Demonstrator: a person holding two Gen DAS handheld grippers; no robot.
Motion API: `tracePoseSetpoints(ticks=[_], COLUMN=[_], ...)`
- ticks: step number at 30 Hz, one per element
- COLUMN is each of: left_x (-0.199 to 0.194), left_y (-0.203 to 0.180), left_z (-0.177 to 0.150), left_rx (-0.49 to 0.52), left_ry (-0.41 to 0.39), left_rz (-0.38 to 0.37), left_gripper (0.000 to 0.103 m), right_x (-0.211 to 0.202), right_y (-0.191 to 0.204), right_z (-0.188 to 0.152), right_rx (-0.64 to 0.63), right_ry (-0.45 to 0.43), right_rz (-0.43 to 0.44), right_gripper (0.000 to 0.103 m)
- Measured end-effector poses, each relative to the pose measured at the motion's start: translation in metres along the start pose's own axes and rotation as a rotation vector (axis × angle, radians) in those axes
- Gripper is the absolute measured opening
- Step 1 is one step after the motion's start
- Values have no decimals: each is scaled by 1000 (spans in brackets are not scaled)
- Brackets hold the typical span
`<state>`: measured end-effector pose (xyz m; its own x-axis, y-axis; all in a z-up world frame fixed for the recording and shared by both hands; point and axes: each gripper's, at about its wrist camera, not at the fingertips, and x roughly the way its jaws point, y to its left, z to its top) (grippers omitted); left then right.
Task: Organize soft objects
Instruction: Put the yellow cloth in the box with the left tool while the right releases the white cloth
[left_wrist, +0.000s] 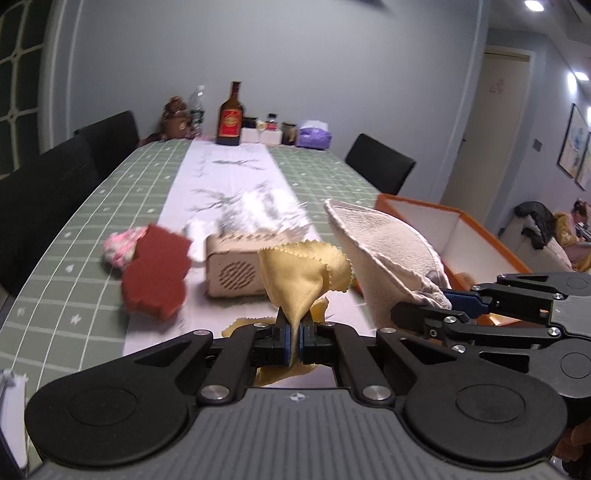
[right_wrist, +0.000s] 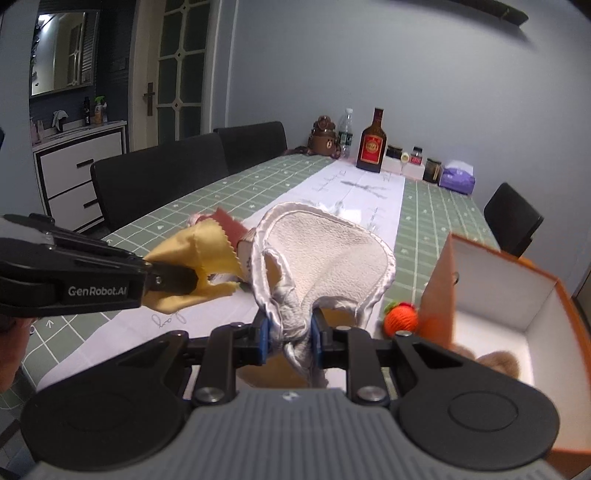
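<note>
Presently both claws are off the table, each holding a soft thing. Left gripper: jaws pressed together on a yellow cloth, pinched at a narrow neck; the zigzag-edged upper part fans out above the pads, a loose corner hangs below them. Right gripper: jaws clamped on a bunched fold of a white terry cloth with a satin-looking rim; the rest of it stands up and spreads like a cup above the pads.

In the right wrist view the left gripper comes in from the left edge, the yellow cloth just beside the white one; whether the two cloths touch cannot be told.

Orange box, white inside, open, stands on the table to the right of both grippers; something brown and furry lies in its bottom. An orange yarn ball sits on the table just outside the near wall of the box.

On the green checked tablecloth: a dark red sponge, a pink fluffy thing just behind it, a beige slotted box near the white runner.

Far end: a bottle with a red label, jars, a purple tissue pack.
</note>
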<state>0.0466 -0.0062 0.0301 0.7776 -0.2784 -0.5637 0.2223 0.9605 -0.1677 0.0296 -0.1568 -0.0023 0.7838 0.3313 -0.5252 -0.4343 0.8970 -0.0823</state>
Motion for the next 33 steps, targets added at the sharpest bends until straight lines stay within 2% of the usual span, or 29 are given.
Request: tracePoseSetpoints(ticks=[4, 7, 13, 19, 23, 28, 33], left_x=[6, 20, 55, 98, 133, 177, 205], left_y=[-26, -45, -98, -140, -160, -171, -177], left_z=[27, 49, 80, 103, 105, 104, 102], left_rx=[37, 41, 115, 144, 170, 183, 206], left_ry=[-5, 28, 64, 117, 206, 303, 352], left_rz=[-62, -126, -176, -255, -289, -294, -247], left_gripper=[4, 4, 4, 4, 4, 4, 4], right_x=[-14, -22, -36, -34, -22, 0, 28], right_y=[-23, -47, -100, -170, -204, -223, -233], right_z=[11, 20, 35, 30, 19, 8, 1], right_rx=[-30, -48, -85, -10, 17, 18, -16], right_ry=[5, 21, 51, 113, 161, 223, 300], right_rz=[-27, -55, -167, -225, -223, -189, -171], right_gripper=[21, 21, 22, 22, 23, 23, 24])
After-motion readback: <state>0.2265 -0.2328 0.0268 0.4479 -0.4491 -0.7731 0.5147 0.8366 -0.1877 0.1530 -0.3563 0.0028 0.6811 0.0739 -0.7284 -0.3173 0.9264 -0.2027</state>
